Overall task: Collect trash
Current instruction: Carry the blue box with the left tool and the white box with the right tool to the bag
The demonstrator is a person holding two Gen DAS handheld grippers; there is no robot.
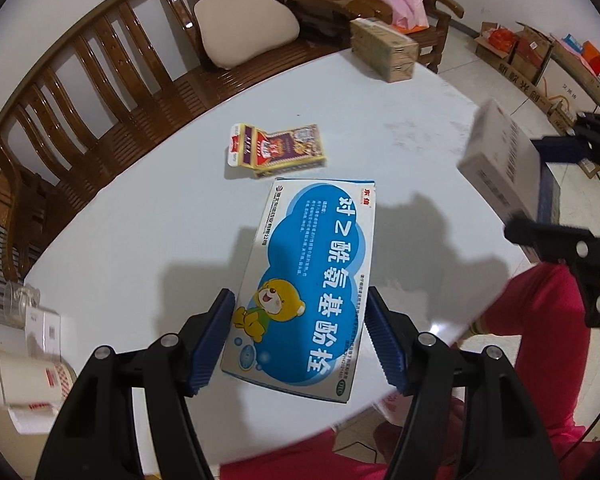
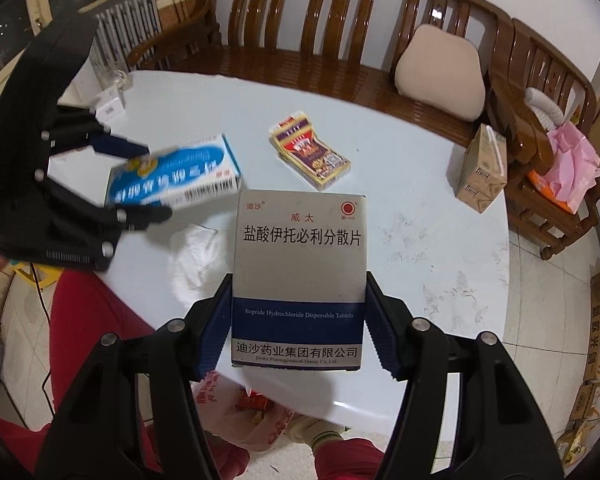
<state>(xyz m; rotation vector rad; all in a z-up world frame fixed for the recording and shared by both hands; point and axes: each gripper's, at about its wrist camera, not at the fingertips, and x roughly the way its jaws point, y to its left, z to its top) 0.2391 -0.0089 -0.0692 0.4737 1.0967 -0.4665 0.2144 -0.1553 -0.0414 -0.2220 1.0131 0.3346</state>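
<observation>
I have my left gripper (image 1: pixel 300 336) clamped on the blue box (image 1: pixel 304 280), right gripper (image 2: pixel 298 326) on the grey box (image 2: pixel 300 272); card packet (image 2: pixel 310 154) and far carton (image 2: pixel 482 174) remain.

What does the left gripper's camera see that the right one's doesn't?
Only the left view shows the cartoon bear front of the blue medicine box in the left gripper, and a white cup. Only the right view shows the printed front of the grey tablet box in the right gripper, and a plastic bag below. Both show the cigarette pack and brown carton.
</observation>
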